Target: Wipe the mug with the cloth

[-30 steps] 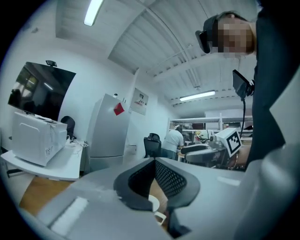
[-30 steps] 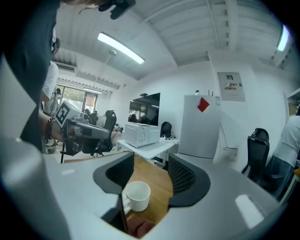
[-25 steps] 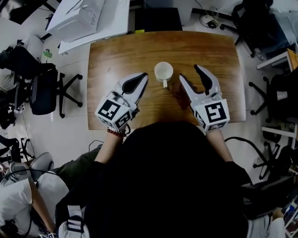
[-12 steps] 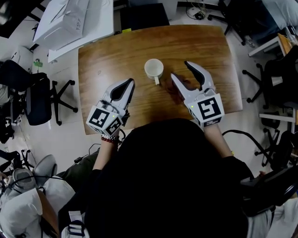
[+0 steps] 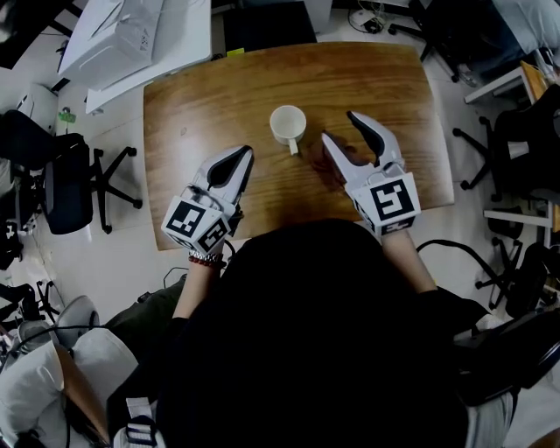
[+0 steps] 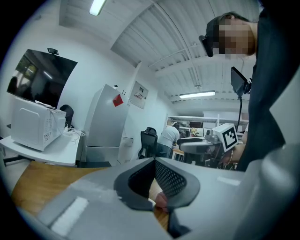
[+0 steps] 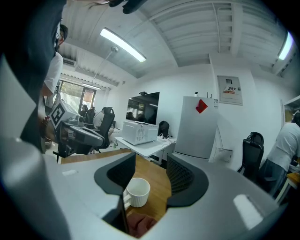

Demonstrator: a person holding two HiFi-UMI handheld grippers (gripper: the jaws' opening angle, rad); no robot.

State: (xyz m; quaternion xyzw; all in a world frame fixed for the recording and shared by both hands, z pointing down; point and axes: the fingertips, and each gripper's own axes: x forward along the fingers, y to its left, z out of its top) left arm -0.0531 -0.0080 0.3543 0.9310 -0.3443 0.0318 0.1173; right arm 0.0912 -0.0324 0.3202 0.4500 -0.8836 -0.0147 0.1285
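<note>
A white ribbed mug (image 5: 288,125) stands upright near the middle of the wooden table (image 5: 201,96), its handle toward me. It shows ahead of the jaws in the right gripper view (image 7: 137,191). A reddish cloth (image 5: 336,169) lies crumpled on the table just right of the mug. My right gripper (image 5: 339,128) hangs over the cloth with its jaws apart and closing. The cloth (image 7: 140,224) lies low between them, and no pad presses on it. My left gripper (image 5: 241,157) hovers left of the mug, its tips together and empty.
Office chairs stand to the left (image 5: 79,179) and right (image 5: 516,166) of the table. A white box and papers (image 5: 131,39) lie on a surface beyond the far left corner. A dark object (image 5: 267,26) sits behind the far edge.
The right gripper's jaws have narrowed a little over the cloth. The left gripper has drawn back slightly from the mug. The mug has not moved.
</note>
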